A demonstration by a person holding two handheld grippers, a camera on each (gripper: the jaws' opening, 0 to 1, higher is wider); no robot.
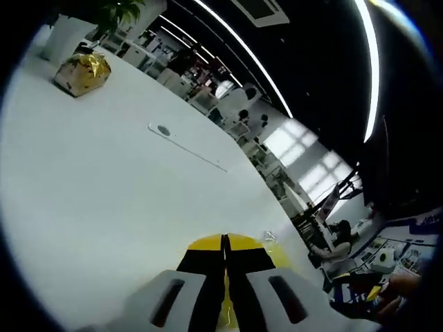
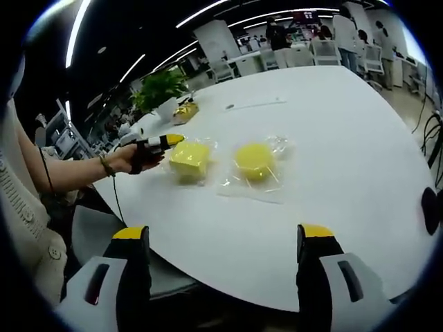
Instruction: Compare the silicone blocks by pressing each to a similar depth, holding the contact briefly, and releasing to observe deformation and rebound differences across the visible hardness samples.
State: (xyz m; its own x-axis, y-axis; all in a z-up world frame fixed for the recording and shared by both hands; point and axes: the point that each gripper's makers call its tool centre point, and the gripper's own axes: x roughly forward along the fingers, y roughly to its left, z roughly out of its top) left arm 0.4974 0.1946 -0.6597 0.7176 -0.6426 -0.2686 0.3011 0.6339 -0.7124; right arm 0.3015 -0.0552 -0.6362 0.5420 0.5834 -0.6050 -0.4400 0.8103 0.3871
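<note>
**Left jaws closed at square block, right jaws wide and clear**

Left gripper view: left gripper (image 1: 224, 243), yellow-tipped black jaws pressed together, nothing between them, over white round table (image 1: 104, 194). Gold-wrapped box (image 1: 83, 73) at far edge.

Right gripper view: right gripper (image 2: 223, 238) spread wide, empty, at the table's near edge. Square yellow silicone block in clear bag (image 2: 189, 159) beside round yellow silicone block in clear bag (image 2: 255, 160). Left gripper tip just at the square block's left side; contact unclear.
</note>
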